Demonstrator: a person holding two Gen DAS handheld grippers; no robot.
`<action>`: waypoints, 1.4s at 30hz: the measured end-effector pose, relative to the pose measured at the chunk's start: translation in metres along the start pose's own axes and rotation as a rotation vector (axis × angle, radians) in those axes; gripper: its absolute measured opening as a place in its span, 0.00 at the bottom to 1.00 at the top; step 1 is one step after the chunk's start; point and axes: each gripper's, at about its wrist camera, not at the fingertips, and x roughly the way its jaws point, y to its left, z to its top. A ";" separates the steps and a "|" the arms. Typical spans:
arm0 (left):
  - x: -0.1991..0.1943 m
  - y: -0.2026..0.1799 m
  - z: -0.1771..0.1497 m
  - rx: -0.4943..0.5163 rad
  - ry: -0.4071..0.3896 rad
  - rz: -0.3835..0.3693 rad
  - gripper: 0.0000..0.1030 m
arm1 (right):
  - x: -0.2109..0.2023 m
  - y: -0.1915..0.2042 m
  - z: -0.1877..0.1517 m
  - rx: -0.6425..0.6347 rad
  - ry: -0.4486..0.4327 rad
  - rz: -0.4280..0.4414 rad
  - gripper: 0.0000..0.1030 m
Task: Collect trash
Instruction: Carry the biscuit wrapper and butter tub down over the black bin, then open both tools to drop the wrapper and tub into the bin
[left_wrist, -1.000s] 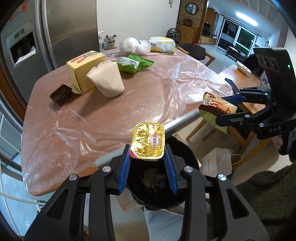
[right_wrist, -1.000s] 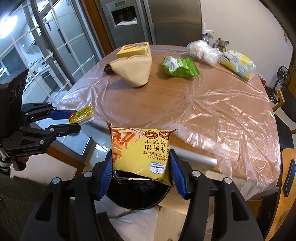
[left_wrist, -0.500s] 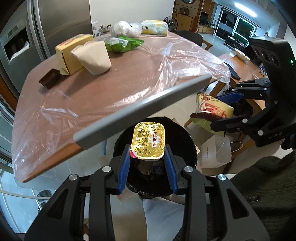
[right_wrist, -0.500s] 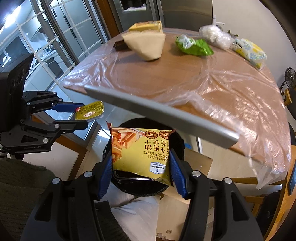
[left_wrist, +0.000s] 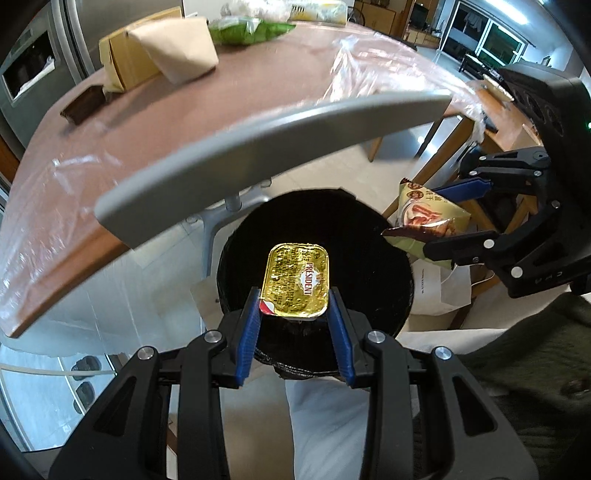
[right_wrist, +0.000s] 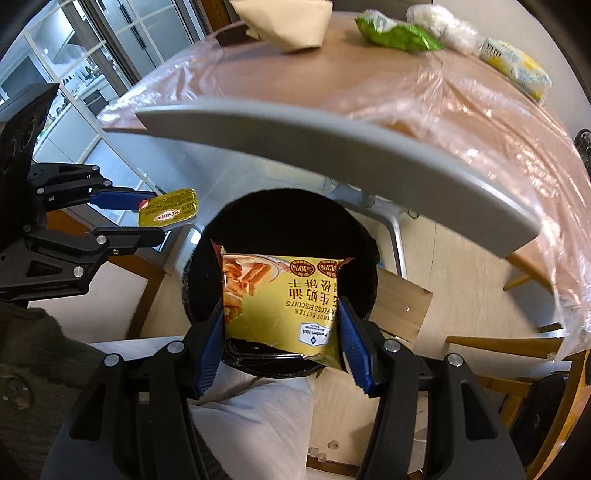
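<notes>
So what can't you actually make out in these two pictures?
- Bin contents: both views, the inside is just black.
- Biscuit packet print: right view, upside down and partly covered by the claw.
- Green bag label: left view, blurred.
- Butter tub underside: left view, faces away.

Bright daylight, glare on plastic sheet (left_wrist: 369, 70), fisheye-bent edges, blurred background.

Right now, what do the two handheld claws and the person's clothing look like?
Both the left claw and the right claw are matte black plastic frames with silver screw heads and ribbed blue pads lining the fingers. Seen from the side, each carries a boxy black housing; the right one shows a small green light. A dark green knitted sleeve and pale trousers show.
</notes>
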 end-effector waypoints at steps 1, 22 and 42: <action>0.004 0.001 -0.001 -0.002 0.007 0.003 0.36 | 0.003 -0.001 -0.001 0.000 0.005 -0.001 0.54; 0.050 0.007 -0.007 -0.002 0.090 0.019 0.36 | 0.040 -0.005 0.002 0.019 0.060 -0.031 0.54; 0.077 0.009 -0.007 0.019 0.136 0.039 0.36 | 0.073 0.001 0.002 0.009 0.127 -0.079 0.54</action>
